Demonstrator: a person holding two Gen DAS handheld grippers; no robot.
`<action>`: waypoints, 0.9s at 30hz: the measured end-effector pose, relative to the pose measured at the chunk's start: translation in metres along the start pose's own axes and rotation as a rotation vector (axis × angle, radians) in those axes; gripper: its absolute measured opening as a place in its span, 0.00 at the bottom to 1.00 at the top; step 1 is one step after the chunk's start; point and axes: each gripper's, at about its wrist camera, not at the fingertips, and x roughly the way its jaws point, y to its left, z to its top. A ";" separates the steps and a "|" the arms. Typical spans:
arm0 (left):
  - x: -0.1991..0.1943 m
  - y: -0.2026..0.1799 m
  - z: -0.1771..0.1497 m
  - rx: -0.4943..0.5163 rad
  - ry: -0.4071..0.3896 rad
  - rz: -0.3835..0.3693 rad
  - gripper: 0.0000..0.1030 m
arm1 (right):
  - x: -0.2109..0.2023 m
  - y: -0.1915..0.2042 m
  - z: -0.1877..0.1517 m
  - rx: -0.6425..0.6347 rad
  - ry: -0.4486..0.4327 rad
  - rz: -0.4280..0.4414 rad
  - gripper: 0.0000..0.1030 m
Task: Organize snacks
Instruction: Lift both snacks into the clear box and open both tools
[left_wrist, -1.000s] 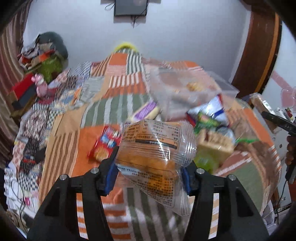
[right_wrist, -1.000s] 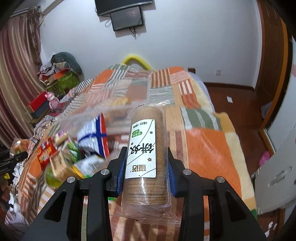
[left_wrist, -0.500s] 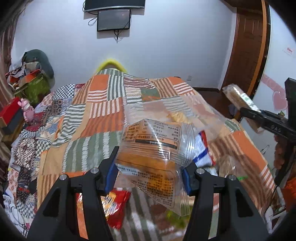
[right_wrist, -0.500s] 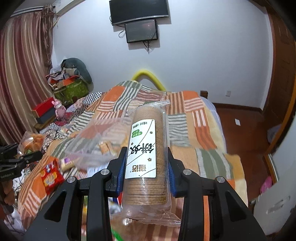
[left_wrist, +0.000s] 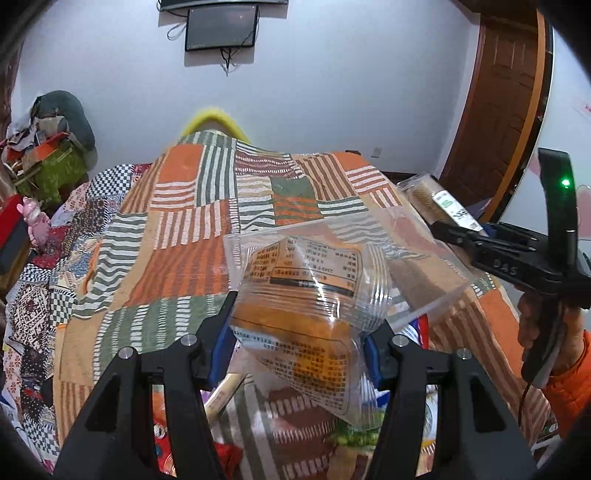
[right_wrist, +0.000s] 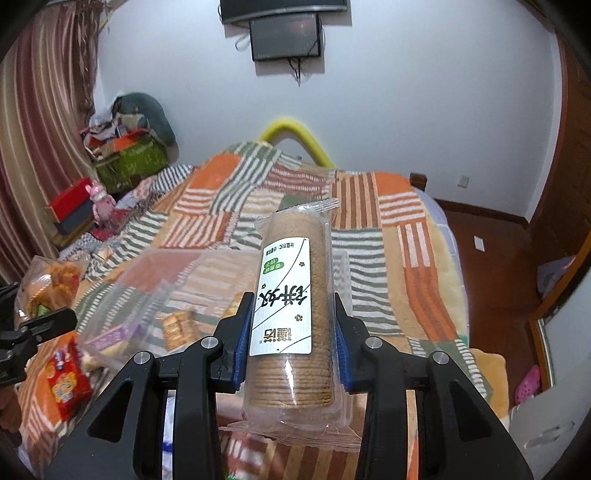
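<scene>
Here, in the left wrist view, a clear plastic bag of orange snacks with black printed text is clamped between the blue pads of the left gripper, whose jaws are held partly apart by the width of the bag. The bag is carried in the air above the patchwork blanket with orange, green and white stripes. Behind the bag, a large clear plastic container is seen over the blanket, blurred. Below the bag, near the bottom edge, a red snack packet and some green packaging lie on the blanket. To the right of the bag, the right gripper is seen from the side, held by a hand with an orange sleeve, and a round sleeve of brown biscuits sticks out of it.

In the right wrist view, this sleeve of biscuits, wrapped in clear film with a white label, is gripped at both sides by the blue pads of the right gripper, with the jaws narrowly apart. The sleeve stands up, tilted away, above the blanket. To the left of the sleeve the clear container is seen, with small packets under it. Further left a red packet lies on the blanket, and at the left edge the left gripper holds the bag of orange snacks.
</scene>
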 end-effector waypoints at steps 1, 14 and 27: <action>0.007 -0.001 0.001 0.002 0.010 -0.009 0.55 | 0.008 0.001 -0.001 -0.012 0.018 -0.009 0.33; 0.064 -0.008 -0.005 -0.004 0.138 -0.047 0.56 | 0.038 0.006 -0.011 -0.143 0.137 -0.044 0.31; 0.075 -0.012 -0.010 0.046 0.172 -0.007 0.59 | 0.025 -0.004 -0.022 -0.094 0.253 0.064 0.21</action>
